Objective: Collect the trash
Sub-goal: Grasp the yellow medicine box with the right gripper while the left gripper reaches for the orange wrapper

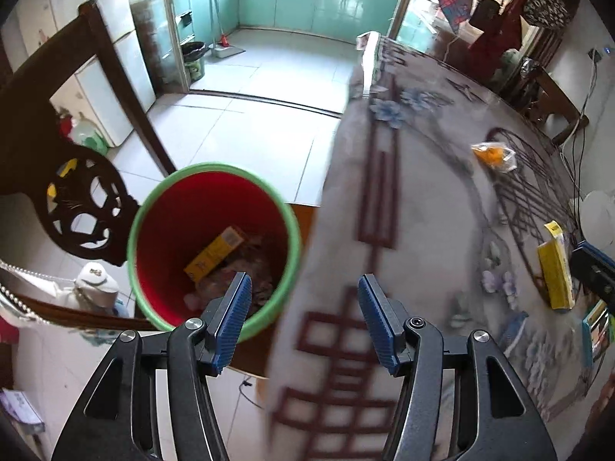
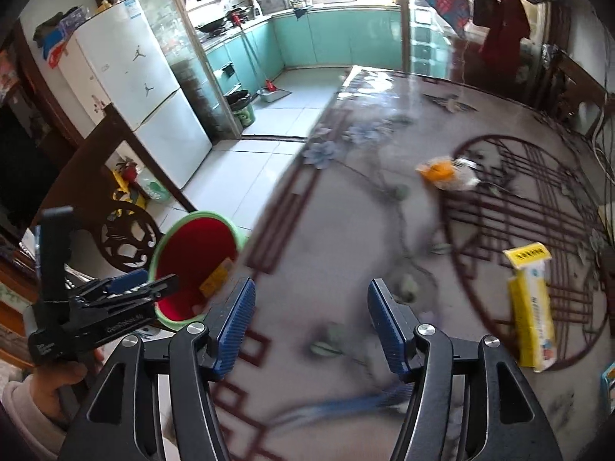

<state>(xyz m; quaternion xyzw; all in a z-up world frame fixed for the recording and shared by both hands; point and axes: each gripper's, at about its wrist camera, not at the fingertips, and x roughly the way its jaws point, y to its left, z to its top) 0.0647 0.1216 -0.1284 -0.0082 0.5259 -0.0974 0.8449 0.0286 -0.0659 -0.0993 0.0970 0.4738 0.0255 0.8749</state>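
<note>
The left gripper and right gripper, ribbed blue pads parted and empty, hang above a patterned tablecloth, where a long yellow box lies at lower right, pointing up-frame, beside a red green-rimmed bin.

white fridge, carved chair, green cabinets.

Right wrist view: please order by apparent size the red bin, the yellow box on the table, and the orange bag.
1. red bin
2. yellow box
3. orange bag, though it lies farther away, so its true size is unsure.
</note>
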